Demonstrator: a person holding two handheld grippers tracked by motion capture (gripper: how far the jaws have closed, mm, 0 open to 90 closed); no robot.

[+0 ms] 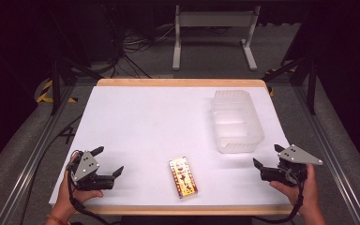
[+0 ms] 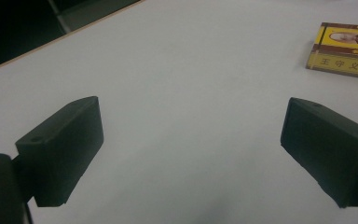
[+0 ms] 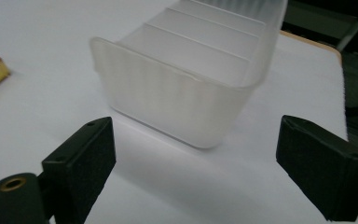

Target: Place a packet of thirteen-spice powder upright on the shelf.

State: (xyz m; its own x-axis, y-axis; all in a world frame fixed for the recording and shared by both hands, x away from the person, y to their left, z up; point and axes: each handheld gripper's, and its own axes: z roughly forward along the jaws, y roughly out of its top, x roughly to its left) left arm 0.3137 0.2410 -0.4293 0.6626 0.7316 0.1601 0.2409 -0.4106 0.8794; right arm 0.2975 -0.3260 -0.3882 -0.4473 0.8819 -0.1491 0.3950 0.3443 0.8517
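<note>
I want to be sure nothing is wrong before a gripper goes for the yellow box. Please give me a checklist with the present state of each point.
1. Left gripper jaws open, nothing between them: ok.
2. Right gripper jaws open, nothing between them: ok.
3. Yellow box lies flat, free on the white table, between both grippers: ok.
4. Translucent bin stands upright, with nothing seen in it: ok.
5. Path from box to bin free of other things: ok.
6. Box closed or sealed: cannot tell.
</note>
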